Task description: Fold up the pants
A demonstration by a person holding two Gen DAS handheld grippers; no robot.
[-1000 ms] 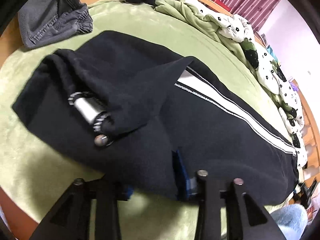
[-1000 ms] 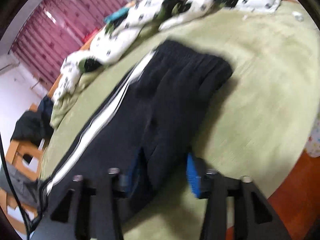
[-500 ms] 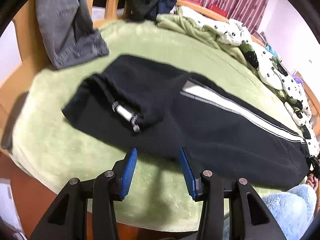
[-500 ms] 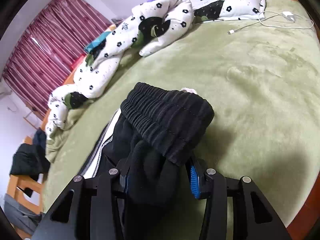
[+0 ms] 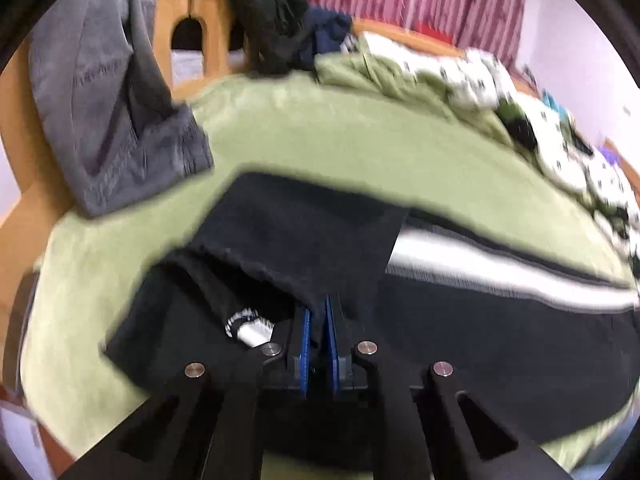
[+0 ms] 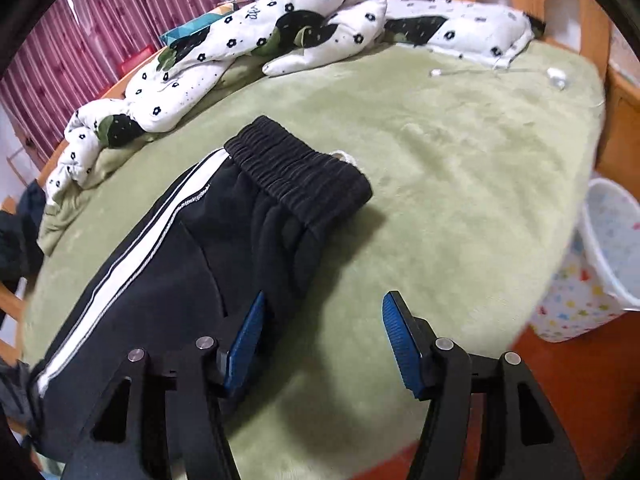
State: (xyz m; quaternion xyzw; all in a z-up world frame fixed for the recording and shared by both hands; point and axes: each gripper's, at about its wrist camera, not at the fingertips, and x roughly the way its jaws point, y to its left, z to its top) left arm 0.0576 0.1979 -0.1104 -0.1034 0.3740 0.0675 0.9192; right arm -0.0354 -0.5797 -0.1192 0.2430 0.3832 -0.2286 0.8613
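Note:
Black track pants [image 6: 168,264] with a white side stripe lie along a green blanket [image 6: 460,184]. Their elastic waistband [image 6: 296,168] lies flat in the right wrist view. My right gripper [image 6: 324,332] is open above the blanket at the pants' near edge, holding nothing; its left finger [image 6: 248,336] touches the cloth. In the left wrist view the pants' leg end [image 5: 304,248] is folded over. My left gripper [image 5: 318,340] is shut on that black cloth. A white drawstring tip [image 5: 250,326] shows just left of it.
Grey trousers [image 5: 116,104] hang on the wooden bed frame at the left. A white flowered quilt [image 6: 240,52] lies along the far side. A charger cable [image 6: 556,76] lies on the blanket. A white bucket [image 6: 608,240] stands beside the bed on the right.
My left gripper was open near the bed edge; it has moved in and shut on the leg end. My right gripper let go of the waistband, which now lies flat, and opened.

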